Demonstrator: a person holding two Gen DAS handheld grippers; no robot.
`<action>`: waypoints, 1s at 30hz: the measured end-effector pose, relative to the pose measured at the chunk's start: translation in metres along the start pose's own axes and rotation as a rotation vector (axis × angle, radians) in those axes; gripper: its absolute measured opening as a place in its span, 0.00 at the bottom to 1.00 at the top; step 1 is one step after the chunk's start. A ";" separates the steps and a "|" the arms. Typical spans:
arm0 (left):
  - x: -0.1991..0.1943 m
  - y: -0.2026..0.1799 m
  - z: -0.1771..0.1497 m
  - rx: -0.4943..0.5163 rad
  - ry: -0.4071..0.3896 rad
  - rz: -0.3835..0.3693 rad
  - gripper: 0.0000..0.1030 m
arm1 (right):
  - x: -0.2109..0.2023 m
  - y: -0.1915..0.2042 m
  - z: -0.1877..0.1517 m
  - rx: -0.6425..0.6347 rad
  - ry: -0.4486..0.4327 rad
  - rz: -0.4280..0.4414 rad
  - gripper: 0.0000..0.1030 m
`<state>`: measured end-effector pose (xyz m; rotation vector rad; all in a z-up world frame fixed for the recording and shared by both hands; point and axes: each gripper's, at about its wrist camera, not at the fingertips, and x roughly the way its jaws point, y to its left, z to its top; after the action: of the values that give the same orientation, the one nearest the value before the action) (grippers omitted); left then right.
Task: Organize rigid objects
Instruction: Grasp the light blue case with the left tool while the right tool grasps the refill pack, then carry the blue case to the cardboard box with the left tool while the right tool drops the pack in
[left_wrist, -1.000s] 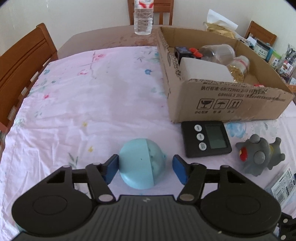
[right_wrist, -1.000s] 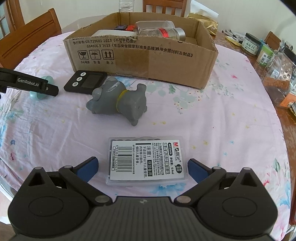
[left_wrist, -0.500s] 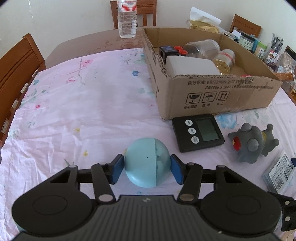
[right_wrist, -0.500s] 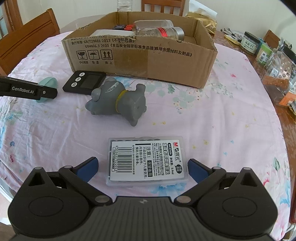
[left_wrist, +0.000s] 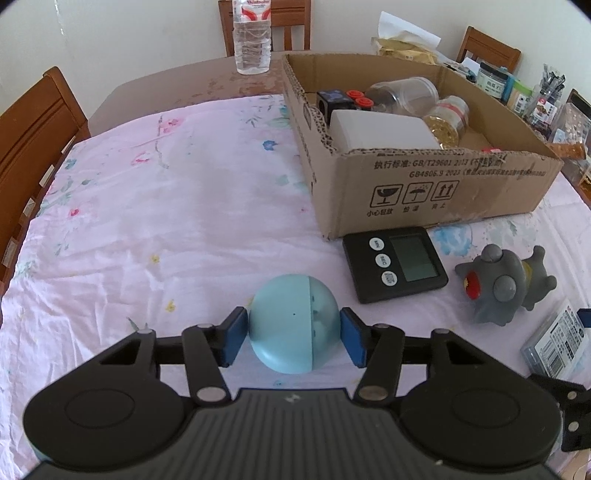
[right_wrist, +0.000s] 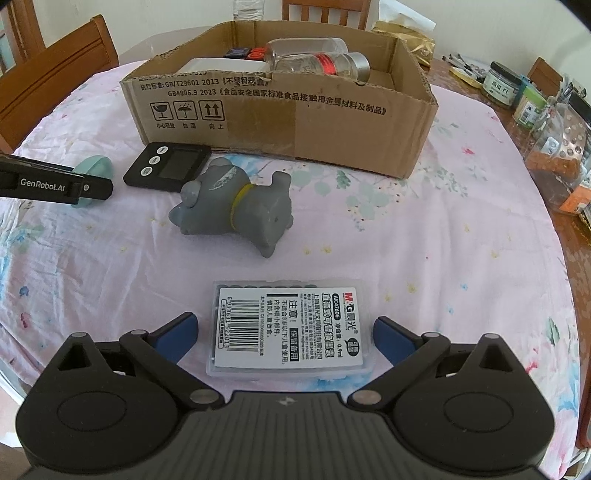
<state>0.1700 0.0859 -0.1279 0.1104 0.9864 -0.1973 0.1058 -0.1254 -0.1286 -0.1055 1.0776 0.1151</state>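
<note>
My left gripper (left_wrist: 294, 336) is shut on a light blue ball (left_wrist: 291, 325) that rests on the flowered cloth; both blue pads touch its sides. Its jaws closing, my right gripper (right_wrist: 284, 326) straddles a clear plastic case with a barcode label (right_wrist: 288, 328). A small gap shows on each side of the case, so the pads do not press it. Between the two lie a grey rubber animal toy (right_wrist: 236, 210) on its side and a black digital timer (right_wrist: 168, 168). Behind them stands an open cardboard box (right_wrist: 295, 122) holding jars, a white box and small items.
A water bottle (left_wrist: 253, 37) stands at the far table edge. Wooden chairs (left_wrist: 33, 122) ring the table. Jars and packets (right_wrist: 502, 83) crowd the bare wood at the right. The cloth (left_wrist: 166, 184) left of the box is open.
The left jaws closed from a gap around the ball onto its sides, and that view rolled slightly. The right jaws came in a little toward the case.
</note>
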 end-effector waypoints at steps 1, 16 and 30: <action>0.000 0.000 0.000 0.003 0.000 -0.002 0.54 | 0.000 0.000 0.000 0.000 0.002 0.000 0.97; 0.000 -0.001 0.000 0.005 -0.006 -0.012 0.51 | -0.001 -0.004 0.002 -0.042 -0.014 0.027 0.90; -0.010 -0.006 0.003 0.068 0.028 -0.049 0.50 | -0.017 -0.011 0.010 -0.059 -0.014 0.024 0.90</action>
<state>0.1663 0.0801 -0.1181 0.1511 1.0114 -0.2752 0.1080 -0.1355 -0.1083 -0.1444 1.0618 0.1687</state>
